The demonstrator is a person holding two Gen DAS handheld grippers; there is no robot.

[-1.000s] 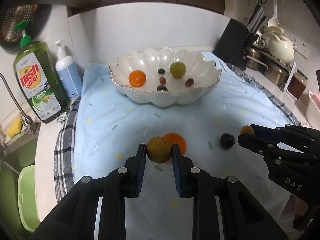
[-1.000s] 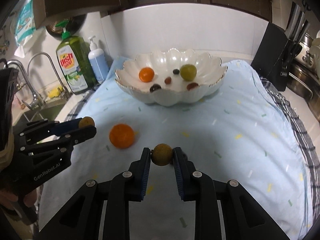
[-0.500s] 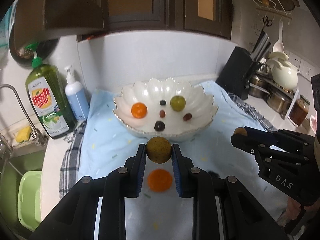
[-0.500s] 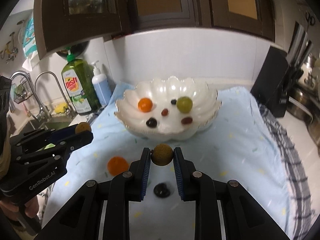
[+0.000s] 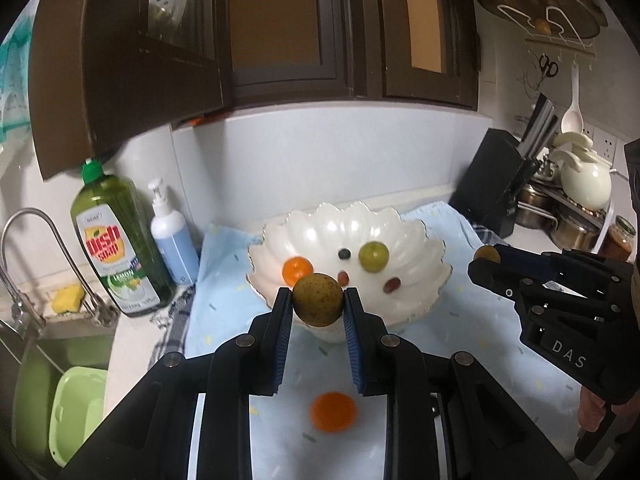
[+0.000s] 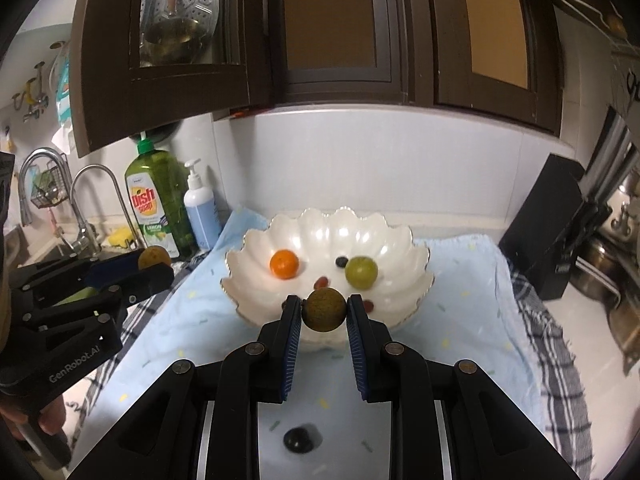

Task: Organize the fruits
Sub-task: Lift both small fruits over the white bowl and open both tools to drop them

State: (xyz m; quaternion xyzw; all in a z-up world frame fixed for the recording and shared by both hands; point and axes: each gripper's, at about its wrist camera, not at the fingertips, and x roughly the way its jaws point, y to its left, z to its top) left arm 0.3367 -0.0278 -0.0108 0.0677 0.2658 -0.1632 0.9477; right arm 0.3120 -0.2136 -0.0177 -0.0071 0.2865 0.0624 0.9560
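— Brown-speckled fruit (image 5: pixel 318 299) is clenched in my left tongs (image 5: pixel 317 312); the right tongs (image 6: pixel 324 316) grip a second one (image 6: pixel 325 309). Both have risen off the cloth toward the white bowl (image 5: pixel 434 276).

— Meaning?

— Drops come next, I judge. An orange (image 5: pixel 333 412) and a dark fruit (image 6: pixel 300 438) still lie on the blue cloth (image 6: pixel 460 320) covering the table, sink (image 5: pixel 36 364) at left.

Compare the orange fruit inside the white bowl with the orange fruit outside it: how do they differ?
The orange fruit in the bowl sits left of centre in the white bowl, among other fruit; the orange fruit on the cloth lies alone on the blue cloth, under the left gripper. The bowl one is sharp, the cloth one blurred. Both are round and orange.
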